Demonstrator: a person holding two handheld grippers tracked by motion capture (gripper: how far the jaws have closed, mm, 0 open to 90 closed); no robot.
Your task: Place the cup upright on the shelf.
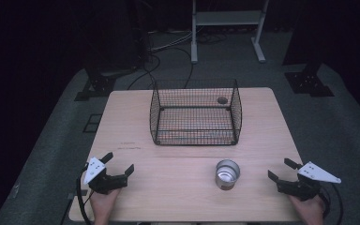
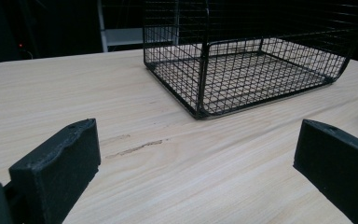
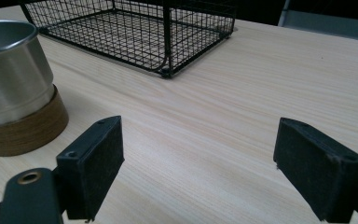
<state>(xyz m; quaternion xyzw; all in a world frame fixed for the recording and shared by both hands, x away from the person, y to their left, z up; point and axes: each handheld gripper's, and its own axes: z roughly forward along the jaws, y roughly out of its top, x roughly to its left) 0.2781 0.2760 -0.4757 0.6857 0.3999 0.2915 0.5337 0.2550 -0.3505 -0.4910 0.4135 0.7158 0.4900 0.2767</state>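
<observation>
pretty quiet setup here. light wood surface [image 1: 178, 159] with a black wire basket [image 1: 195, 112] sitting toward the far middle, open on top, nothing inside that i can make out. there's a small dark round spot [image 1: 222, 100] seen through its far right corner, can't tell what it is.

closer to the person, a bit right of centre, a shiny metal cup [image 1: 227, 174] stands upright, well apart from the basket. in the right gripper view you can see the cup [image 3: 16, 84] has a brown wood-look band around its base.

left gripper [image 1: 120, 165] sits near the front left corner of the surface, held in a hand [image 1: 104, 201], jaws spread wide with nothing between them. in its own view the left gripper [image 2: 196, 163] looks across bare wood toward the basket [image 2: 256, 70].

right gripper [image 1: 281, 169] is at the front right edge, also in a hand [image 1: 308, 210], jaws wide apart and empty. the cup is off to its left, near but not touching.

floor behind is grey carpet with some cables [image 1: 168, 51] and a white frame [image 1: 227, 28].
</observation>
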